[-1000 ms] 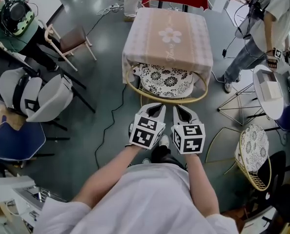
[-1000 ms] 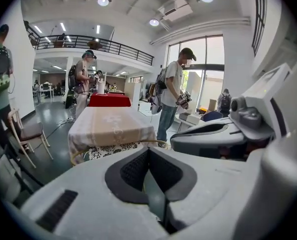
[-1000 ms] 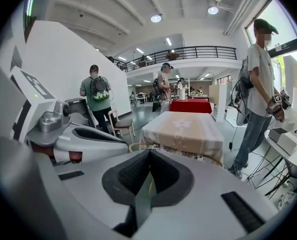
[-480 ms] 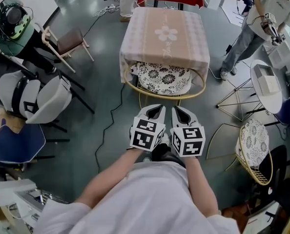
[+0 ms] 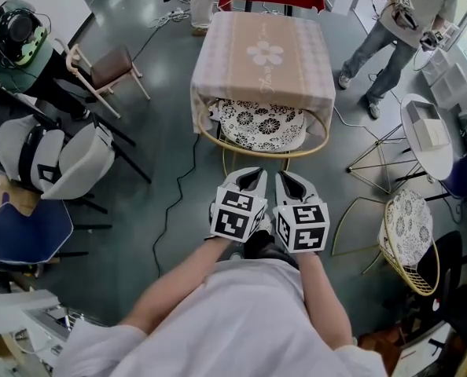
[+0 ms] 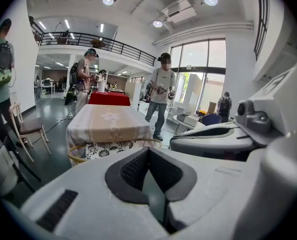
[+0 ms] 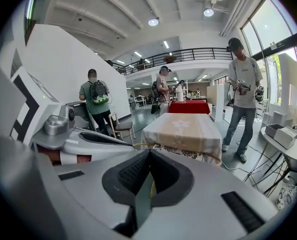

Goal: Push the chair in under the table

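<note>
A table [image 5: 263, 53] under a beige flowered cloth stands far centre, and a rattan-hooped chair [image 5: 262, 124] with a black-and-white patterned cushion sits at its near edge, its seat partly beneath the cloth's hem. Nearer, the left gripper [image 5: 251, 177] and right gripper [image 5: 290, 177] hover side by side, apart from the chair's hoop. A second patterned chair [image 5: 409, 246] stands right, a grey shell chair [image 5: 60, 159] left.

Floral-cushioned chair [image 5: 262, 126] partly under table [image 5: 263, 53]
</note>
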### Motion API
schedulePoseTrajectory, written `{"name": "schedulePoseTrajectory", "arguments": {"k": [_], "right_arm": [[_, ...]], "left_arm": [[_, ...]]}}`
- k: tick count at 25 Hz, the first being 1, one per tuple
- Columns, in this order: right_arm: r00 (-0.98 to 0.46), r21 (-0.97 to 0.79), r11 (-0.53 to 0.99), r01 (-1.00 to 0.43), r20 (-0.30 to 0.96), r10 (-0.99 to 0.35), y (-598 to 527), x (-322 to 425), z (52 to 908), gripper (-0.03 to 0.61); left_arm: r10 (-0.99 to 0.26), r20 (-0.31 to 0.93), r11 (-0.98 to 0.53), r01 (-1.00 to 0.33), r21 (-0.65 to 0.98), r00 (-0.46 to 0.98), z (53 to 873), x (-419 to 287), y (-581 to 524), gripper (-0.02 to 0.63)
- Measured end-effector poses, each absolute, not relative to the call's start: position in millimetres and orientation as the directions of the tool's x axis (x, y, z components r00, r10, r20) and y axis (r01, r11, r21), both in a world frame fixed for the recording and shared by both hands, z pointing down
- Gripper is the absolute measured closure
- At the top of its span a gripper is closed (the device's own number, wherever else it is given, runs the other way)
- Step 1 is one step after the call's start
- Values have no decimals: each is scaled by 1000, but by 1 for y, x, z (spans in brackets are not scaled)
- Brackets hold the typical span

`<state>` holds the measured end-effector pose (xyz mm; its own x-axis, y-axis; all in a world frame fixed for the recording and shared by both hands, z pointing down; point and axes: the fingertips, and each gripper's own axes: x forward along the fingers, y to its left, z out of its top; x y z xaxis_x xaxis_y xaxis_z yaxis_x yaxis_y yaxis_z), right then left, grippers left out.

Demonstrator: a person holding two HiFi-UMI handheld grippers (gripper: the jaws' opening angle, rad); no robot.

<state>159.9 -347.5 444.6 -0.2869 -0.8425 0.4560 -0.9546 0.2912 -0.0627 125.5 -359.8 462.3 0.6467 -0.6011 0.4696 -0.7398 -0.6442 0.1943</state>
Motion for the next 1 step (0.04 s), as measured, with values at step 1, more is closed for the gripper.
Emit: {"name": "schedulePoseTrajectory", "arguments": {"k": [1], "right_arm": [[-287,-62,291,-955,456,-842,-347,160,444,575]], "left_arm": [[-601,470,-644,-740,195,647,462,125,-359,609]]}}
